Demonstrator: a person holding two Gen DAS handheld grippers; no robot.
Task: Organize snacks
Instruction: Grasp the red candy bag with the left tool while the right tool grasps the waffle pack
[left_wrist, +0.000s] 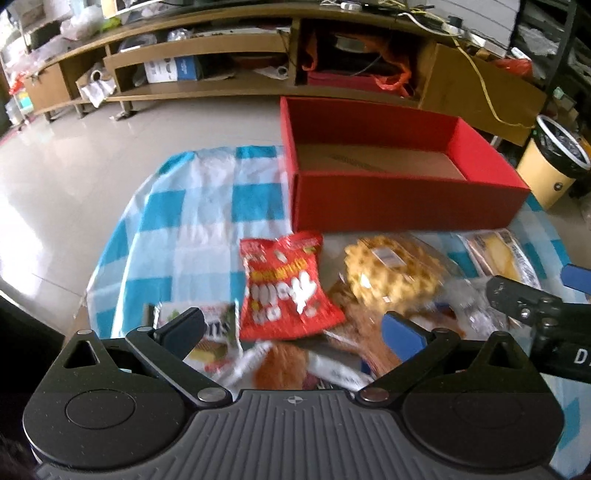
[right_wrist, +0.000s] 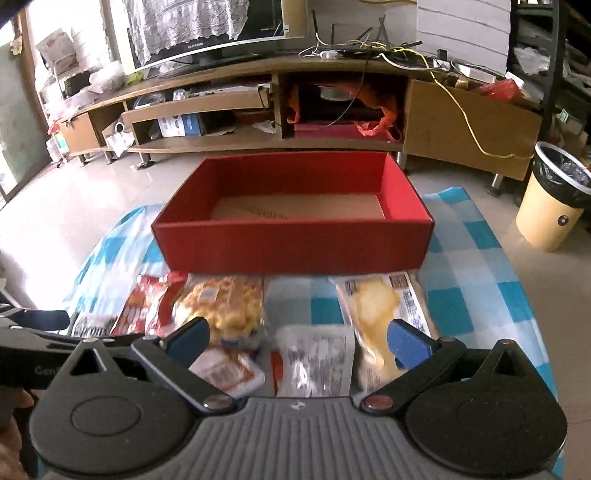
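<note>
An empty red box (left_wrist: 406, 199) (right_wrist: 291, 247) stands on a blue-and-white checked cloth (left_wrist: 207, 206) (right_wrist: 476, 258). Several snack packs lie in front of it: a red bag (left_wrist: 288, 288) (right_wrist: 144, 306), a clear pack of yellow pastry (left_wrist: 391, 273) (right_wrist: 225, 302), a yellow cake pack (left_wrist: 498, 254) (right_wrist: 376, 306), a clear pack with a printed label (right_wrist: 317, 362), a small pack by the left finger (left_wrist: 214, 332). My left gripper (left_wrist: 291, 328) is open above the red bag's near end. My right gripper (right_wrist: 299, 338) is open above the labelled pack and holds nothing.
A long wooden TV cabinet (left_wrist: 258, 62) (right_wrist: 258, 107) with clutter and cables runs behind the table across a tiled floor (left_wrist: 66, 192). A yellow bin (left_wrist: 550, 166) (right_wrist: 554, 199) with a black liner stands at the right. My right gripper shows at the left wrist view's right edge (left_wrist: 543, 306).
</note>
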